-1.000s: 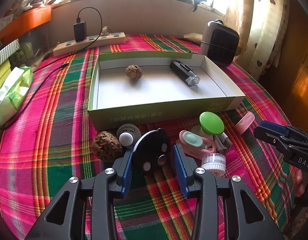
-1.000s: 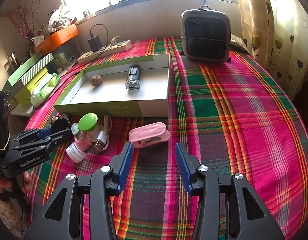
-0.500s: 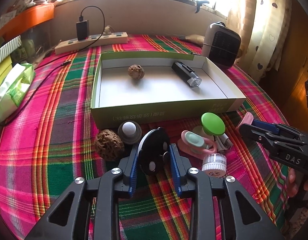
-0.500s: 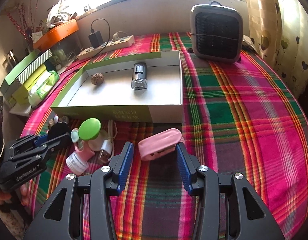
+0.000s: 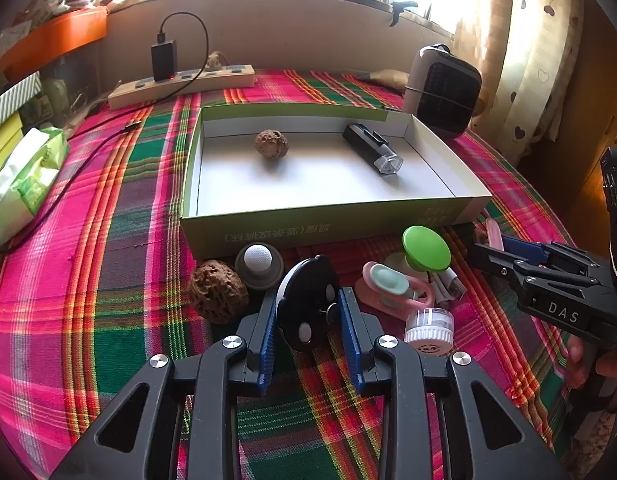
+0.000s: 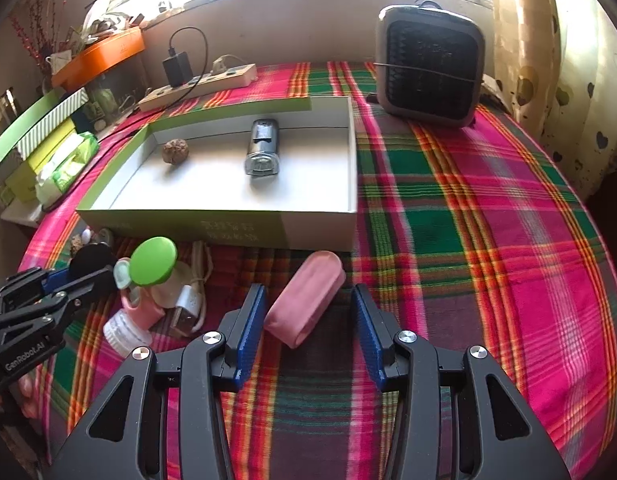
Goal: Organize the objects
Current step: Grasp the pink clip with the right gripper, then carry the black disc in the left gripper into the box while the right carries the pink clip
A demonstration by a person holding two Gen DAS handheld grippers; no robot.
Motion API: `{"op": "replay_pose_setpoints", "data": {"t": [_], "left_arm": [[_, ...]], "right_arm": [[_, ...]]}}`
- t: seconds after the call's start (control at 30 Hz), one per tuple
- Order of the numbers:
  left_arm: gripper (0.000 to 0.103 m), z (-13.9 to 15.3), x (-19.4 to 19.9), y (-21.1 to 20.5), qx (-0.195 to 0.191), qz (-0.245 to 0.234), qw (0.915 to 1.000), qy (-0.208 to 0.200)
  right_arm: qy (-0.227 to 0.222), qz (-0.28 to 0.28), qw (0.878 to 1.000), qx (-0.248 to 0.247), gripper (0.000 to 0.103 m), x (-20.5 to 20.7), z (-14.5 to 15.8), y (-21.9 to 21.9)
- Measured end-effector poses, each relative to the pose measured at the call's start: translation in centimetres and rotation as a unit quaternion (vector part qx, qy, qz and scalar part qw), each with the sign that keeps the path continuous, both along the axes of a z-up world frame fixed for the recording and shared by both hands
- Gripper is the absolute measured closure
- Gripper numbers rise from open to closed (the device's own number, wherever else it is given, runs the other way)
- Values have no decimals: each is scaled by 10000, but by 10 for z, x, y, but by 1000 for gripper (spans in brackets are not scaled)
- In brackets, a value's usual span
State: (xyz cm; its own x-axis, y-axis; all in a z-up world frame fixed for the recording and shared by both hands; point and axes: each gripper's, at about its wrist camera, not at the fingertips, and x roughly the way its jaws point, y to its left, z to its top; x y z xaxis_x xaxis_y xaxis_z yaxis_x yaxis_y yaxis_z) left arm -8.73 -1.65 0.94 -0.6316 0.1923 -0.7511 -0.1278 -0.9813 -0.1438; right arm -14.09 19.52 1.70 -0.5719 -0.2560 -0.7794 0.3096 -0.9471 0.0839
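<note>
Pink case [image 6: 304, 300] between right-view jaws.

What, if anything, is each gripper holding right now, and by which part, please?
Left gripper pinches the black round device by its side edges; right gripper holds nothing.

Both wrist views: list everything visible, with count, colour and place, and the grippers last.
box: 1, green outside, white inside, table centre
walnuts: 2, brown, one in box, one in front of it
flashlight: 1, black, in box
black disc: 1, between left fingers
pink case: 1, between right fingers
green knob: 1, in clutter before box
white jar: 1, near clutter
fan heater: 1, dark grey, far right
power strip: 1, beige, far left
left gripper: shut on disc
right gripper: open around case
</note>
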Motion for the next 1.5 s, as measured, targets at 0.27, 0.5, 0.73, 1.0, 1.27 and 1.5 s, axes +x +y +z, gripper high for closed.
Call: {"op": "replay_pose_setpoints", "data": {"t": [0.27, 0.5, 0.73, 1.0, 1.27, 1.5], "left_arm": [[76, 0, 0, 0, 2, 2, 10000, 2], [76, 0, 0, 0, -11, 0, 10000, 4], [76, 0, 0, -2, -16, 27, 10000, 5], [76, 1, 0, -3, -23, 49, 10000, 12], [77, 4, 2, -4, -9, 68, 10000, 40], [77, 8, 3, -5, -36, 91, 9999, 78]], "right_arm": [[53, -25, 9999, 86, 58, 1, 0, -1], [67, -80, 9999, 89, 73, 2, 0, 2], [67, -88, 9999, 48, 84, 2, 0, 4], [67, -108, 9999, 23, 84, 2, 0, 4], [103, -98, 9999, -5, 84, 4, 3, 5], [163, -75, 9998, -24, 84, 6, 7, 6]]}}
